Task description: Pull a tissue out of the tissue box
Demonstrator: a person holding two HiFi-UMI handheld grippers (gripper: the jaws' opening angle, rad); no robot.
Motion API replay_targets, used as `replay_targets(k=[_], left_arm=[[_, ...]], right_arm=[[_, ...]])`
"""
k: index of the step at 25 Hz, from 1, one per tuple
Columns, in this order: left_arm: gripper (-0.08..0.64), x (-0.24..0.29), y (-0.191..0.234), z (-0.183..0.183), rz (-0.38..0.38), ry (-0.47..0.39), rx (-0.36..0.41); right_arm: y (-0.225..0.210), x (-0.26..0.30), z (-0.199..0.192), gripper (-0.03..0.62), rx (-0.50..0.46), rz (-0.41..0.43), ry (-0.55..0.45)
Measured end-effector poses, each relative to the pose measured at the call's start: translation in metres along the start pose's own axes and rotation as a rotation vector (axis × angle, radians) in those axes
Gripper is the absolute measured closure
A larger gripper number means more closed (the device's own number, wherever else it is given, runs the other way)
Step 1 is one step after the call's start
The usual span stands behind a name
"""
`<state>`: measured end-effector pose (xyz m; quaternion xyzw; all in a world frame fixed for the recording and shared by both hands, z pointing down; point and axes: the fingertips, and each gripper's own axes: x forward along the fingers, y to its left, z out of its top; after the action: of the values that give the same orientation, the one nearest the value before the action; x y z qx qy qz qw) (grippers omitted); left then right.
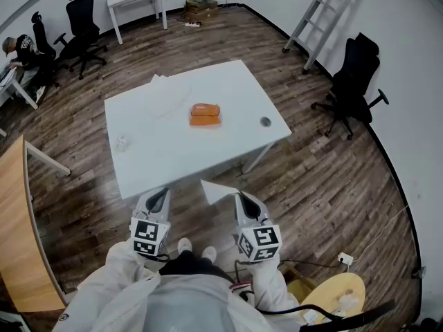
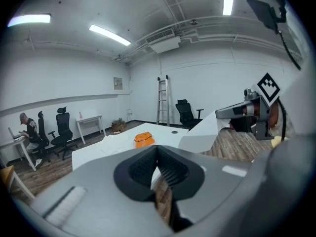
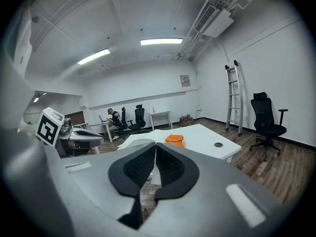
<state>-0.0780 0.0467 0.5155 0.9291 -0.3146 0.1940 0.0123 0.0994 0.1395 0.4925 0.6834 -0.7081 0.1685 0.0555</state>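
While the right gripper is held out over the wood floor just off the counter's near edge, its fingers are pressed together on one corner of a white tissue. The rest of the sheet sticks out flat and stiff towards the left gripper. In the left gripper view the same tissue shows as a pale triangle hanging from the other gripper's tips, clear of the counter. The right gripper view shows its ribbed pads meeting at the tip.

The left gripper's fingers are also closed against each other. No object shows between the pads, only floor through the gap below them. It hangs beside the right gripper, by the same near edge, apart from the tissue.

The orange tissue box lies near the middle of the white counter, a little towards the far edge, well away from both grippers. Loose white sheets lie flat by the far left corner. A small pale object sits close to the left edge, and a round cable hole is near the right corner.
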Motion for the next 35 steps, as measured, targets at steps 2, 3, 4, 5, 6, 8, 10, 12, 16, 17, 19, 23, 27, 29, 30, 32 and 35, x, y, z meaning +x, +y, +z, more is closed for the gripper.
replay_targets(k=[2,3,4,5,6,8,10,12,16,17,19,23,27,29,30,32,35], left_arm=[[0.56,-0.001,0.002,0.001,0.002,-0.005,-0.007],[0.56,-0.002,0.003,0.001,0.004,-0.005,-0.009],[0.56,-0.003,0.004,0.001,0.007,-0.005,-0.009],[0.56,-0.003,0.005,0.0,0.009,-0.005,-0.008],[0.56,-0.003,0.005,-0.001,0.011,-0.004,-0.008],[0.56,-0.003,0.004,-0.003,0.009,0.0,-0.009],[0.56,-0.003,0.002,-0.003,0.005,0.0,-0.012],[0.56,-0.002,0.0,-0.003,0.003,-0.004,-0.011],[0.56,-0.002,0.001,-0.001,0.0,-0.004,-0.012],[0.56,-0.002,0.001,0.001,-0.001,-0.005,-0.013],[0.56,0.0,0.001,0.003,0.0,-0.01,-0.009],[0.56,0.004,0.003,0.007,0.002,-0.02,-0.002],[0.56,0.006,0.001,0.009,0.0,-0.015,-0.009],[0.56,0.007,0.003,0.004,0.005,-0.01,-0.007],[0.56,0.007,0.004,0.003,0.006,-0.01,-0.006],[0.56,0.008,0.005,0.006,0.005,-0.016,-0.004],[0.56,0.01,0.006,0.007,0.011,-0.013,0.002]], right_arm=[[0.002,0.0,0.0,0.589,-0.003,0.0,-0.001],[0.003,0.0,0.0,0.589,-0.004,-0.001,-0.001],[0.004,0.0,0.0,0.589,-0.004,-0.002,-0.002],[0.004,-0.001,0.0,0.589,-0.005,-0.003,-0.001],[0.004,-0.001,0.0,0.589,-0.004,-0.004,-0.001],[0.004,-0.002,0.0,0.589,-0.003,-0.005,-0.001],[0.003,-0.003,0.0,0.589,-0.005,-0.008,-0.001],[0.002,-0.004,-0.001,0.589,-0.014,-0.014,-0.001],[0.002,-0.003,-0.001,0.591,-0.029,-0.017,0.003],[0.002,-0.003,0.0,0.591,-0.031,-0.017,0.002],[0.001,-0.003,0.002,0.591,-0.032,-0.017,-0.004],[-0.002,-0.001,0.003,0.591,-0.025,-0.017,-0.006],[-0.004,0.001,0.003,0.591,-0.021,-0.013,-0.002],[-0.004,0.002,0.002,0.591,-0.02,-0.012,0.001],[-0.004,0.003,0.002,0.591,-0.019,-0.012,0.002],[-0.004,0.004,0.002,0.591,-0.017,-0.011,0.005],[-0.005,0.007,0.001,0.591,-0.015,-0.008,0.007]])
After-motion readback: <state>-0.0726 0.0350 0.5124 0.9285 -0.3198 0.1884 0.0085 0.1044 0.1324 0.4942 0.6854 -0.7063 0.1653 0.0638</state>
